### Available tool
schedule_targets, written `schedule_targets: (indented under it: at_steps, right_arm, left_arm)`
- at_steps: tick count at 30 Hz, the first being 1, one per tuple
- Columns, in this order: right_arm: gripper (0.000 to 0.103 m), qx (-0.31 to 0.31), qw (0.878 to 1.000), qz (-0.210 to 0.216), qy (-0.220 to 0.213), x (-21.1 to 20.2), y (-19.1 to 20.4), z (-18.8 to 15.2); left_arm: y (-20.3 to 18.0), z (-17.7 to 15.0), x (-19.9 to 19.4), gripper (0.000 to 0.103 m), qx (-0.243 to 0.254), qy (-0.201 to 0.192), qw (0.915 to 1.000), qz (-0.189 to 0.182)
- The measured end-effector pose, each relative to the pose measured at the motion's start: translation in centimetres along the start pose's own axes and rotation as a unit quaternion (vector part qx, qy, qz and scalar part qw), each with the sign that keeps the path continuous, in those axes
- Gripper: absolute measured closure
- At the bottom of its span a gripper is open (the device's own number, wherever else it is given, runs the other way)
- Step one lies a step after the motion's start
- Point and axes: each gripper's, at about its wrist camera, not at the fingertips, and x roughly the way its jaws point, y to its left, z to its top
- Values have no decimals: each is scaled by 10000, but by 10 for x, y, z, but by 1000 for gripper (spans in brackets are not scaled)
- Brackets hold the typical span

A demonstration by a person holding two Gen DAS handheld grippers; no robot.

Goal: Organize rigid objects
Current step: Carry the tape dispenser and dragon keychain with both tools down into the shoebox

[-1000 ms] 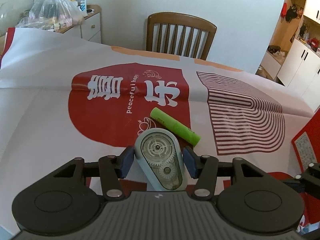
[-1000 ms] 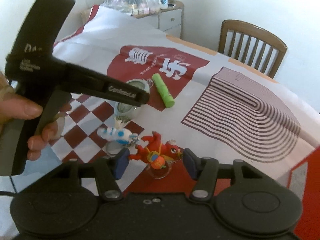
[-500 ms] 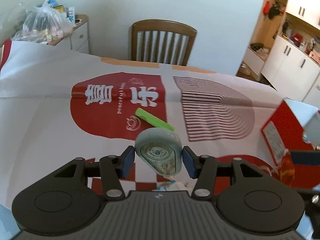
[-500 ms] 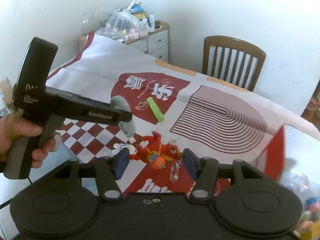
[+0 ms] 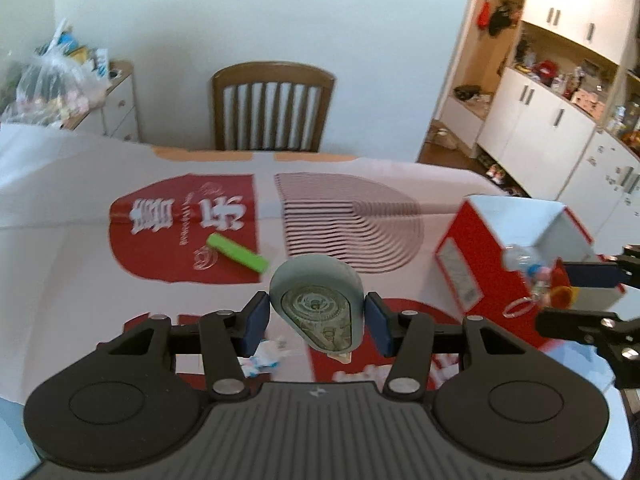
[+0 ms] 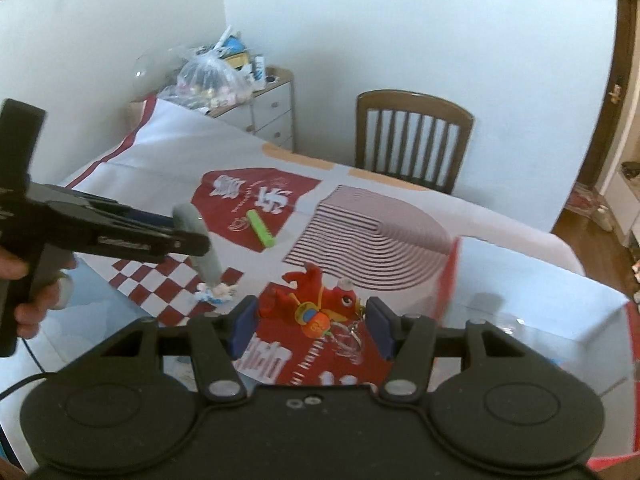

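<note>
Grippers number two: left gripper [image 5: 317,318] clenches one correction tape [image 5: 317,304] at frame centre; right gripper [image 6: 311,326] clenches one red toy keychain [image 6: 318,306]. One green tube [image 5: 237,253] lies on the counter [image 5: 60,240].

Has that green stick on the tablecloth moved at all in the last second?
No. The green stick still lies at the lower right corner of the red patch with white characters; only the cameras moved.

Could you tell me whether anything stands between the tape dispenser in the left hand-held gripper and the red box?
Nothing visible does: only bare tablecloth lies between the tape dispenser and the red box.
</note>
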Motion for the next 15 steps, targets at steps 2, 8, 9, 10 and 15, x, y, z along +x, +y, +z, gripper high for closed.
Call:
schedule_targets:
  at_steps: [2, 8, 9, 10, 15]
  right_arm:
    - [45, 7, 10000, -84, -34, -9, -8, -3]
    - [45, 72, 9995, -294, -81, -30, -40, -11]
    - [45, 94, 9994, -322, -79, -33, -46, -13]
    - [45, 115, 9993, -356, -81, -35, -52, -15]
    - [45, 151, 9986, -504, -91, -46, -81, -24]
  left_arm:
    - [-15, 3, -8, 51, 77, -45, 9999, -117]
    - [-58, 11, -16, 51, 257, -79, 9989, -375]
    - [-66, 12, -15, 51, 269, -72, 9987, -419]
    - [-72, 12, -15, 51, 276, -65, 9986, -456]
    - [-111, 15, -10, 51, 375, -24, 9976, -583]
